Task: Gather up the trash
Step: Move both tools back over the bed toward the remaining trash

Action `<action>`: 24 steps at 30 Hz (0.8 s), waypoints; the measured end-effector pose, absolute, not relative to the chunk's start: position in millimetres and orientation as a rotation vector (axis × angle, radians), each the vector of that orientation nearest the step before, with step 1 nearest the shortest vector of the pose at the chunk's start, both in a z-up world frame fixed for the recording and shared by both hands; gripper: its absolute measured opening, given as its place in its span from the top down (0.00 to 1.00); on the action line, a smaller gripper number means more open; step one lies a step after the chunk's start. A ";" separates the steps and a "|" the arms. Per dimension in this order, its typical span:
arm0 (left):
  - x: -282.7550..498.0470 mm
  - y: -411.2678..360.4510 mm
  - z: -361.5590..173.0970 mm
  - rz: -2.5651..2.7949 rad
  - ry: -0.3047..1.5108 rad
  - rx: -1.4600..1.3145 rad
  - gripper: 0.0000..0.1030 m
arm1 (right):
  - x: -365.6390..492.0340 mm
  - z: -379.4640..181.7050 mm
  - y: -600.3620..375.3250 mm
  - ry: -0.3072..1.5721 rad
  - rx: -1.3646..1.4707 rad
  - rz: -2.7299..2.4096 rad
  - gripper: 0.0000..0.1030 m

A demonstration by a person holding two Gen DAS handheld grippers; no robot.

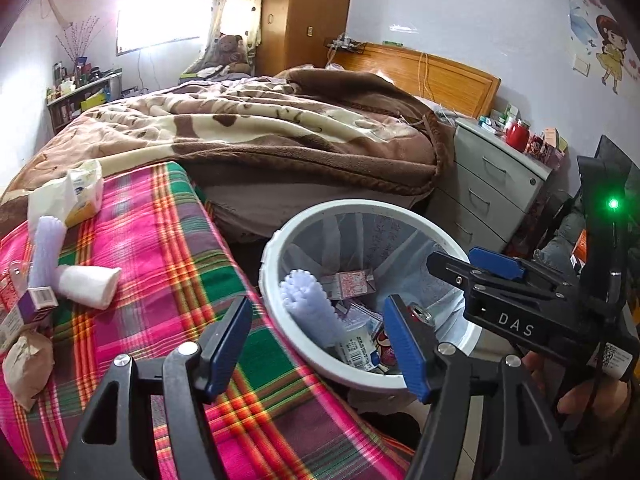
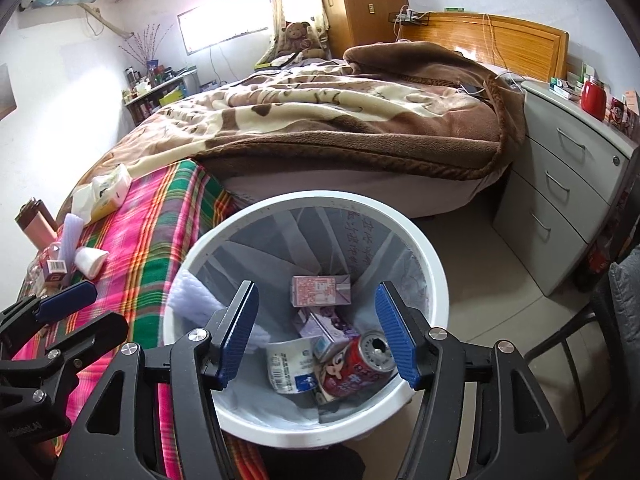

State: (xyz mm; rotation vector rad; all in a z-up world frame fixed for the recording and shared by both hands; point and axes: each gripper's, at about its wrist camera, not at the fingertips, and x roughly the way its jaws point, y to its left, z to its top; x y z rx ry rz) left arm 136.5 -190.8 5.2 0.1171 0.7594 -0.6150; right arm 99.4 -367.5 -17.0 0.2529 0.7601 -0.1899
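Right gripper (image 2: 316, 334) fingers apart, empty, above the white trash bin (image 2: 424, 256). Left gripper (image 1: 318, 344) fingers also apart, empty, over the bin's edge beside the plaid tabletop (image 1: 160, 240). Bin holds a red can (image 2: 360, 364), cartons (image 2: 320, 290), and a lilac foam sleeve (image 1: 308, 304). A paper cup (image 1: 86, 284) still lies on the tabletop.

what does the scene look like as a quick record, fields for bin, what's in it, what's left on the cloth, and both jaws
bin: white bin with clear liner, beside the plaid cloth
in bin: red can, cartons, purple foam sleeve
on cloth: foam sleeve, white cup, tissue pack, small box
left gripper: jaws open, empty, over the bin edge
right gripper: jaws open, empty, above the bin
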 end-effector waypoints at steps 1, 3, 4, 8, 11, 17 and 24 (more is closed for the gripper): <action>135.8 -187.6 6.3 -0.612 0.756 0.114 0.32 | 99.7 -16.4 -365.5 0.760 0.253 -0.188 0.39; 134.6 -181.3 8.6 -0.602 0.748 0.106 0.32 | 99.6 -15.6 -363.1 0.758 0.252 -0.182 0.39; 134.1 -177.3 9.7 -0.594 0.742 0.103 0.32 | 99.5 -14.8 -360.2 0.755 0.249 -0.175 0.39; 131.7 -162.9 12.7 -0.572 0.726 0.103 0.32 | 100.3 -10.1 -345.6 0.739 0.239 -0.149 0.39; 129.8 -151.9 15.2 -0.554 0.712 0.101 0.31 | 100.8 -7.4 -336.2 0.726 0.235 -0.130 0.39; 127.5 -125.7 16.4 -0.513 0.696 0.090 0.30 | 102.2 -4.6 -317.2 0.699 0.225 -0.074 0.39; 126.4 -85.7 13.2 -0.442 0.684 0.068 0.29 | 111.3 -6.7 -289.7 0.691 0.221 -0.001 0.33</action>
